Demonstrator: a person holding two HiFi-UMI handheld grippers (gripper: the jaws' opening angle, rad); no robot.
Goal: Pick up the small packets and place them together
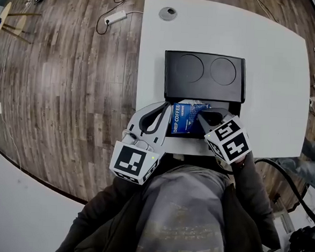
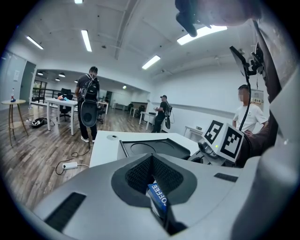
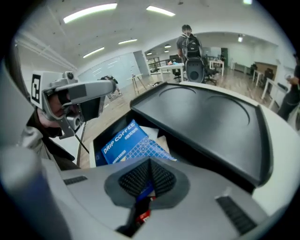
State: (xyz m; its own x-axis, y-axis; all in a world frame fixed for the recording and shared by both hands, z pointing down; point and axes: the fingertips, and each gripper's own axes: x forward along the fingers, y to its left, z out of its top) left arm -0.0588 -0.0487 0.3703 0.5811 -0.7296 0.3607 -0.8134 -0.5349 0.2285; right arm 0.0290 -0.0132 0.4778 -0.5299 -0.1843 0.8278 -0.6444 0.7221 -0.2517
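Your left gripper sits at the lower left of the head view, its jaws reaching toward the middle of the frame. In the left gripper view, the left gripper has its jaws closed together on a blue coffee packet. The packet stands on edge between the pads, with white lettering along its side.

Your right gripper comes in from the lower right of the head view, tilted steeply down. In the right gripper view, the right gripper is also closed, and its pads pinch a thin blue-and-red packet. Only a narrow edge of that packet shows.

Between the two grippers, at the centre of the head view, a larger drip coffee packet lies flat in a black compartment, just below the lower edge of the black tray. In the right gripper view the drip coffee packet lies at centre left, just beyond the jaws, with paler packets partly tucked beneath it. The black tray overhangs them from the upper right.

The tray has two round recesses and rests on the white table, which fills the upper right of the head view.
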